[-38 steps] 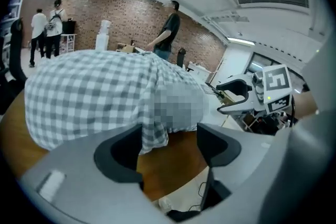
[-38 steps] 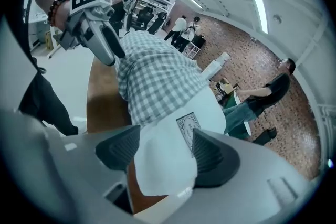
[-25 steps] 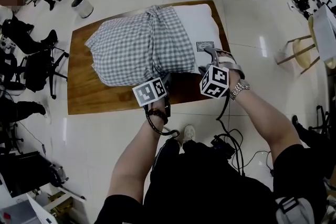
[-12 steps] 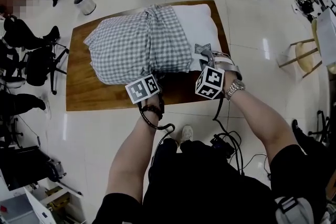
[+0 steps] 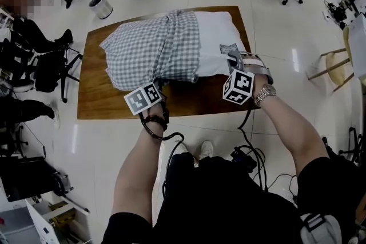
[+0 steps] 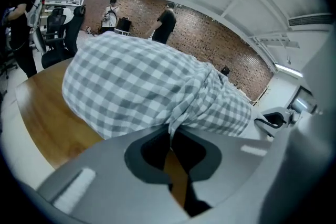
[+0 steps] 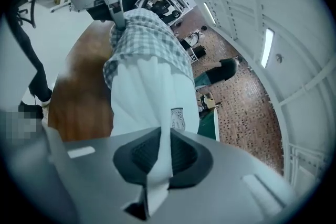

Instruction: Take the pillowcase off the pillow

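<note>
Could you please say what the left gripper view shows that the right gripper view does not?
Only the left gripper view looks between the left tongs, shut on a pillowcase fold. Only the right gripper view shows the pillow's edge pinched between the right tongs, which have just been closing, and its label. Both show the checked pillowcase and tabletop.

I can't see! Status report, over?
Left gripper shut on pillowcase hem. Right gripper just closed on pillow corner. Pillowcase half on. Nothing blocking.
</note>
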Demonstrator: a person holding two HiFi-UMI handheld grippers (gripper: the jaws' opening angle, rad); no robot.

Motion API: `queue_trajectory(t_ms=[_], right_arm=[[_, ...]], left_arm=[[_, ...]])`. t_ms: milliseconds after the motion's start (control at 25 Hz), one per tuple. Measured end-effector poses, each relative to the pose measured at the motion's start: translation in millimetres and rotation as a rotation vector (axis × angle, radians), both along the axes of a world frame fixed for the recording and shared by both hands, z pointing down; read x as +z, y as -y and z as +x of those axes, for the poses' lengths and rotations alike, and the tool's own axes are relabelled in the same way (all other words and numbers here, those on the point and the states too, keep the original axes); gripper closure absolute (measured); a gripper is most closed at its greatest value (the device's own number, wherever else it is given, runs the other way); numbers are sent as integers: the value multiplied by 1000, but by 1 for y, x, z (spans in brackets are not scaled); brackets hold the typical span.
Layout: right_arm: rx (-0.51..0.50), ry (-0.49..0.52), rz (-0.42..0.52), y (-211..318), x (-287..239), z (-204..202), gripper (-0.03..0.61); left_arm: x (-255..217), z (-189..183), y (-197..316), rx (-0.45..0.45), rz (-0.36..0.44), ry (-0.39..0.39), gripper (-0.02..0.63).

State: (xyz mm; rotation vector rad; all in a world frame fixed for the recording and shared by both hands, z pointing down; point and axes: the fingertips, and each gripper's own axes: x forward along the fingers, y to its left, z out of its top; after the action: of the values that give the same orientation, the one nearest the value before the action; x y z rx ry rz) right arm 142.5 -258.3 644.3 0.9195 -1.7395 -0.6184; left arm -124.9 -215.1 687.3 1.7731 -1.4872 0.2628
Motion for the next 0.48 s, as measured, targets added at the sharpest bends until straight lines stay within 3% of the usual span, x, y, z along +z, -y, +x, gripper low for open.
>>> queue_trajectory(t_ms=[480], right_arm=[[23, -8, 3, -14, -2, 20, 558]], left_arm=[[0, -92, -25, -131, 10, -11, 604]])
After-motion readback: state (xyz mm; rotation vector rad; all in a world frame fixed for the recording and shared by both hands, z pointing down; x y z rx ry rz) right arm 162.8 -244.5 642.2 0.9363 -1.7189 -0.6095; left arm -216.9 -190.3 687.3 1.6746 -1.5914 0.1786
